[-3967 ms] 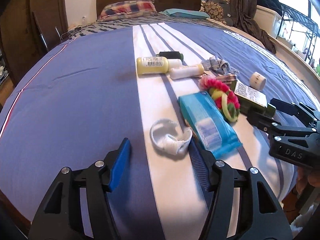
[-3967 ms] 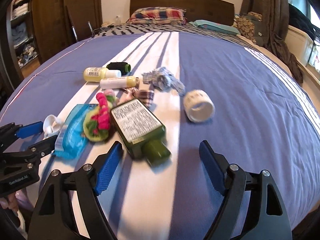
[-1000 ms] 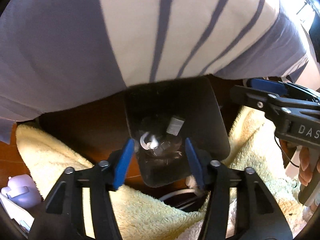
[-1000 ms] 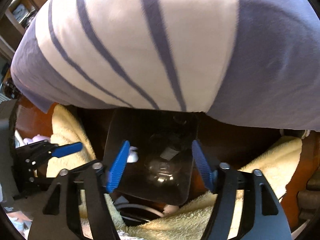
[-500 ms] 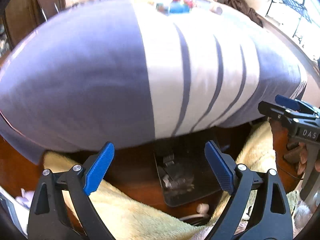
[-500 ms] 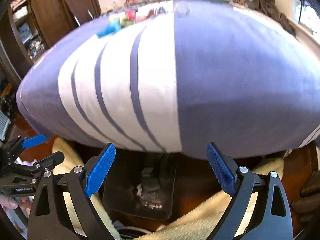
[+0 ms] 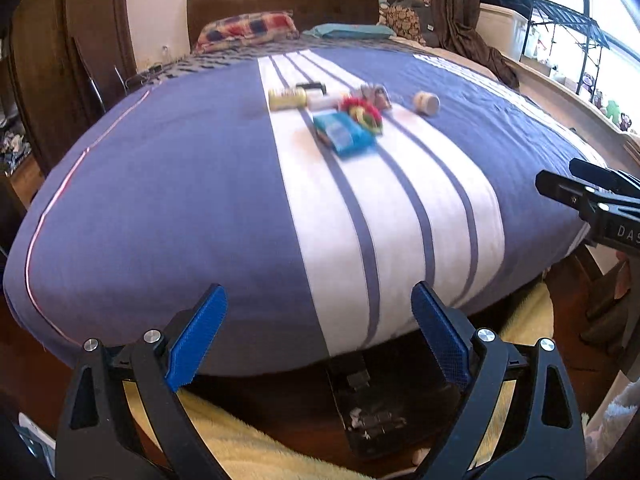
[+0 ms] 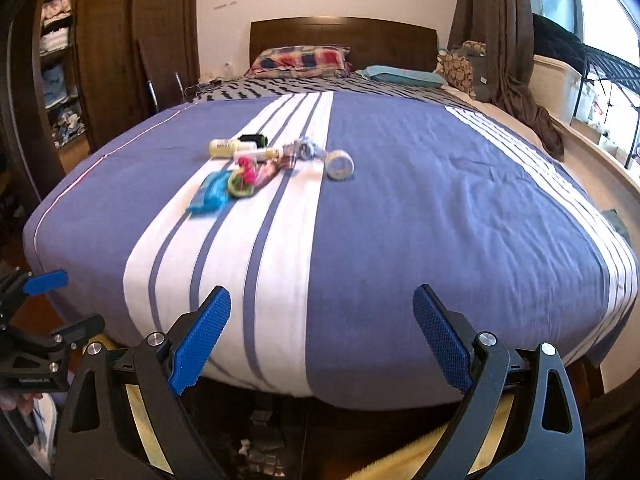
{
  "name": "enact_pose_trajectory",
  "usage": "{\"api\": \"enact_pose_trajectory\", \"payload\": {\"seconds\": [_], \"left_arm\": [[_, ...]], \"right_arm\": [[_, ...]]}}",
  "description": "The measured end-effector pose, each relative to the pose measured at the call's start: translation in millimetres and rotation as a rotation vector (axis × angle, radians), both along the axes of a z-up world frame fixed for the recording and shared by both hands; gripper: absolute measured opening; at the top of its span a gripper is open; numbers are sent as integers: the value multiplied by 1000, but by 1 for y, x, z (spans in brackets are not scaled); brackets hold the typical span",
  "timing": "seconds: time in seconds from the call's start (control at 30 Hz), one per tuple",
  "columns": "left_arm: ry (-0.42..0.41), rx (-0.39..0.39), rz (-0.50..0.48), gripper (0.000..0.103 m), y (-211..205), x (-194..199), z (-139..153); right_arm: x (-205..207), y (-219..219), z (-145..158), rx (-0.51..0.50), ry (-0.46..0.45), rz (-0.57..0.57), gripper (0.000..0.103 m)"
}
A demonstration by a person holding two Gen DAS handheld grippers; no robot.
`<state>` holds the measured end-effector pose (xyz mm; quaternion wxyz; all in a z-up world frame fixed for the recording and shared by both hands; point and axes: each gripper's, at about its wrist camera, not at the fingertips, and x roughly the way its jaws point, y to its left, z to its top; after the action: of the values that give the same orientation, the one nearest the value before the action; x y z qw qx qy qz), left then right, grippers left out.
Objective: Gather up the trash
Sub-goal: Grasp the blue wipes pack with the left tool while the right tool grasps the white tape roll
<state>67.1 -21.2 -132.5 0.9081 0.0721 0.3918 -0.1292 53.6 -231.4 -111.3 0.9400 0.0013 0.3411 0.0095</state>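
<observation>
Left gripper (image 7: 319,336): we hold it wide open, empty.
Right gripper (image 8: 322,336): ours too, wide open, empty.
Trash (image 7: 344,116): clustered mid-bed (image 7: 160,200), well apart from us.
Bin (image 7: 374,412): on the floor below the bed's foot.

My left tongs (image 7: 318,336) and right tongs (image 8: 322,334) were matt black plastic, their blue pads (image 7: 196,338) finely knurled and fixed with shiny metal screws (image 7: 152,336). The bed cover (image 7: 160,184) was soft matt cloth, lightly creased. The headboard (image 8: 344,34) was dark smooth wood. The blue packet (image 7: 344,134) looked like glossy plastic film, though blur made that uncertain. The yellow rug (image 7: 240,452) was fluffy pile.
</observation>
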Motion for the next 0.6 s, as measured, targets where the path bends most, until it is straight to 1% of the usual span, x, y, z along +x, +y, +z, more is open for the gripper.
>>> {"api": "enact_pose_trajectory", "payload": {"seconds": [0.2, 0.3, 0.43, 0.5, 0.6], "left_arm": [[-15, -17, -1, 89, -7, 28, 8], [-4, -42, 6, 89, -14, 49, 8], [28, -57, 2, 89, -26, 77, 1], [42, -52, 4, 89, -33, 90, -5], [63, -59, 3, 89, -42, 107, -12]], "right_arm": [[30, -5, 2, -8, 2, -9, 93], [50, -9, -4, -2, 36, -15, 93], [79, -14, -17, 11, 72, -51, 93], [92, -16, -24, 19, 92, -46, 93], [113, -17, -33, 3, 105, -44, 93]]}}
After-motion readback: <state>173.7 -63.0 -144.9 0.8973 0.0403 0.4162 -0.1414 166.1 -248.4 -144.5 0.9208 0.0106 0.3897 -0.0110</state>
